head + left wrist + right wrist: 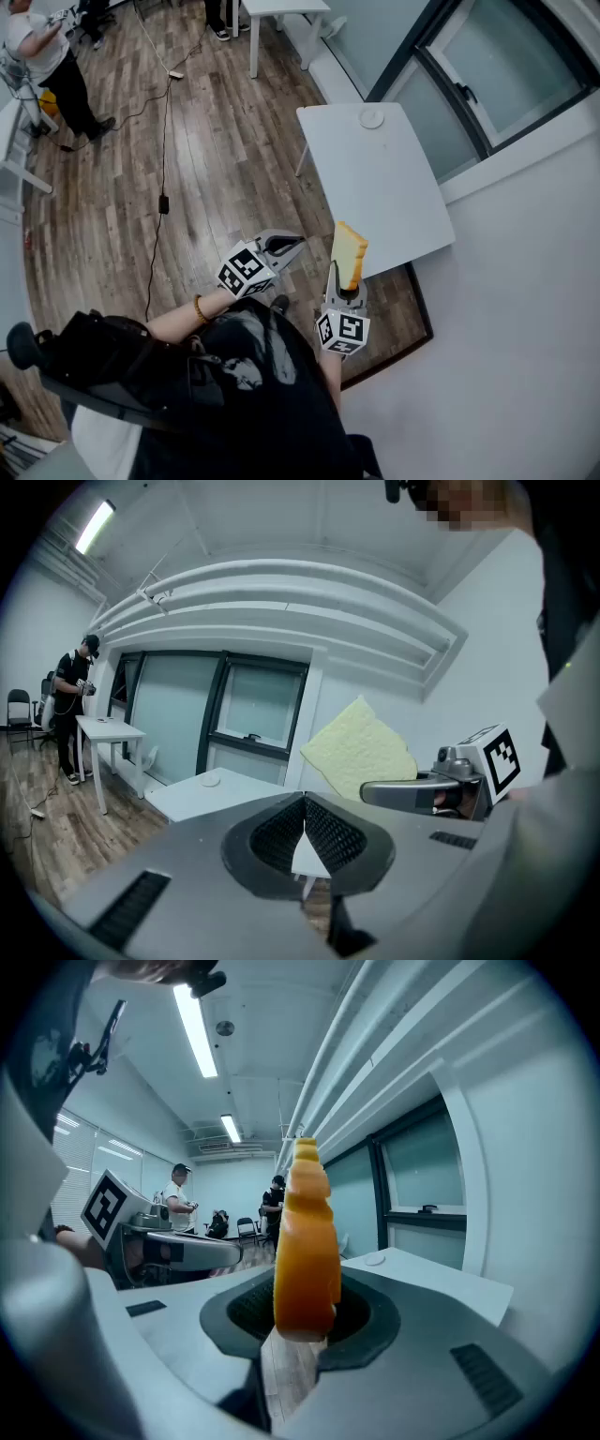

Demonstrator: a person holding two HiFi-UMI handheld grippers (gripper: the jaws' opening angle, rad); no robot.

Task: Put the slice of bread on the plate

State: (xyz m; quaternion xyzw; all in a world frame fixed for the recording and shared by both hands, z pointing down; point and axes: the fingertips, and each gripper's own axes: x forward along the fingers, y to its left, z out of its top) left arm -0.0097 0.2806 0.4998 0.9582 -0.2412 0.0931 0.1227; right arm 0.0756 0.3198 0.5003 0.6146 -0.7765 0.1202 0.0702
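Right gripper (345,281) holds bread (349,251) | left gripper (292,247) beside | plate (372,118) on table (375,187)

Head camera looks steeply down over left claw (286,246), right claw (348,284) and white bench (375,178); each claw camera sits close behind its jaws, facing forward, both catching that bench.

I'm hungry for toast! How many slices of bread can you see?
1. The pale, golden-crusted slice of bread stands upright, pinched in the right gripper, in the air near the white rectangular table. More could be out of view.
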